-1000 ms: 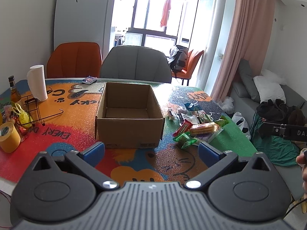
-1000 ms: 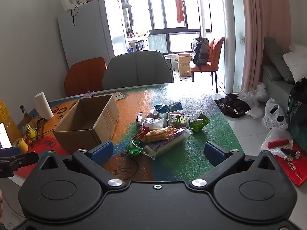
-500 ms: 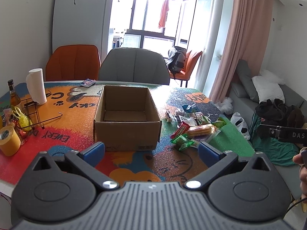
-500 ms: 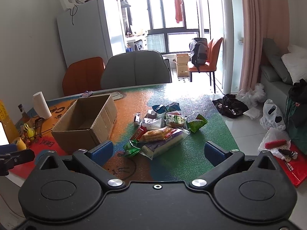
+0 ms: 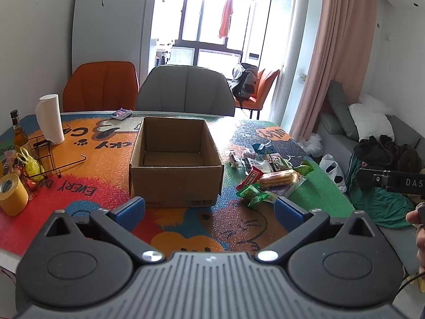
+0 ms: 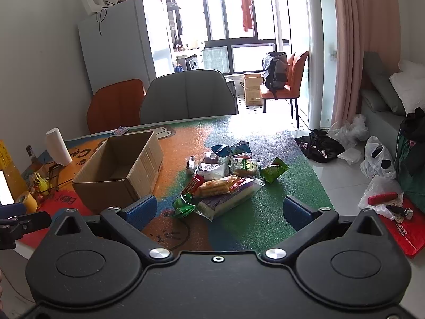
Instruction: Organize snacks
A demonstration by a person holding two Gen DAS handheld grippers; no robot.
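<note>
An empty open cardboard box (image 5: 175,159) stands in the middle of the colourful table (image 5: 186,223); it also shows in the right wrist view (image 6: 119,170). A pile of wrapped snacks (image 5: 268,175) lies to its right, also seen in the right wrist view (image 6: 225,178): a bread pack, a red bar, green packets. My left gripper (image 5: 209,208) is open and empty, just short of the box's near wall. My right gripper (image 6: 219,208) is open and empty, above the table edge before the snacks.
At the table's left stand a paper towel roll (image 5: 50,119), a bottle (image 5: 18,130), a wire rack (image 5: 45,154) and a tape roll (image 5: 12,196). Grey (image 5: 186,90) and orange (image 5: 102,85) chairs stand behind. Bags and clothes lie on the floor (image 6: 377,159) at right.
Both grippers have drawn back and risen a little from the table; box and snacks look slightly smaller. Both stay open and empty.
</note>
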